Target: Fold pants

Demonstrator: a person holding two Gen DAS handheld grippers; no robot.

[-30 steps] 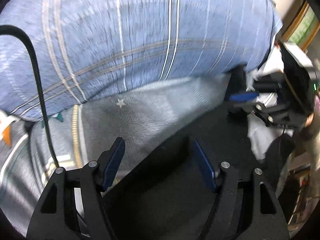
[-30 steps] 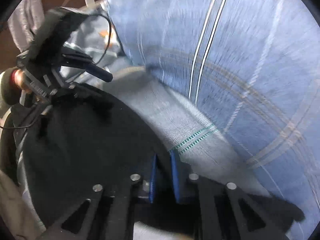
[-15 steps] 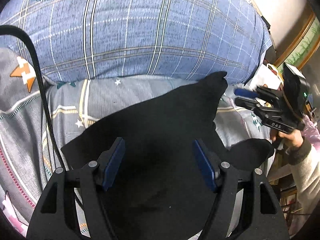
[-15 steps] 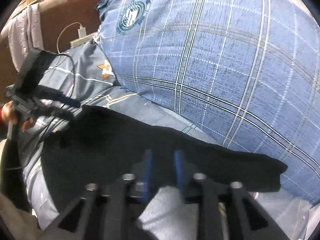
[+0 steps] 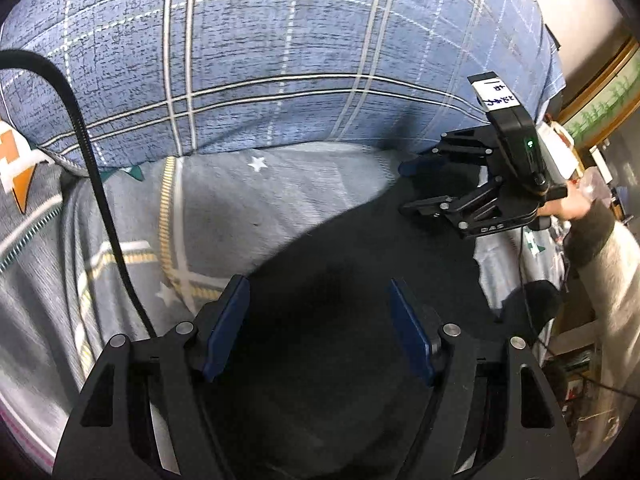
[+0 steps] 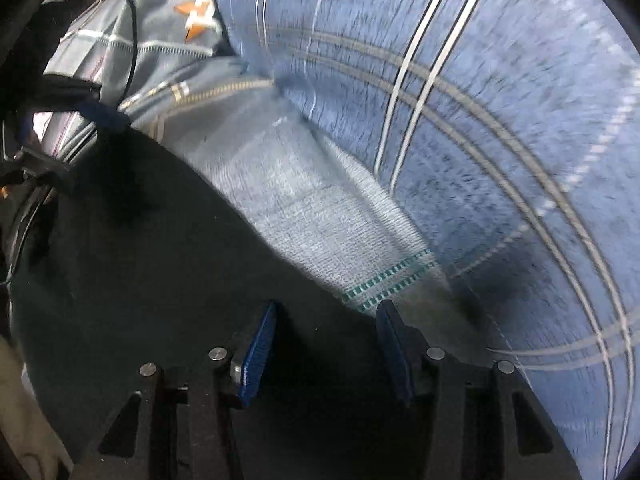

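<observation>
Lying on grey patterned bedding [image 5: 280, 196] against a blue plaid quilt [image 5: 280, 60], black pants [image 5: 340, 280] sit beneath both released tools

Two wrist fisheyes close above the black pants [image 5: 320, 280], facing the blue plaid pillow [image 5: 280, 60], both sharing these.

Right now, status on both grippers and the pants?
Left gripper open, right gripper open. Black pants flat on bedsheet, ungripped. Blue plaid pillow just beyond.

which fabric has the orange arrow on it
The grey sheet, under the pants; its orange arrow shows at the left edge. The blue quilt has only plaid lines.
</observation>
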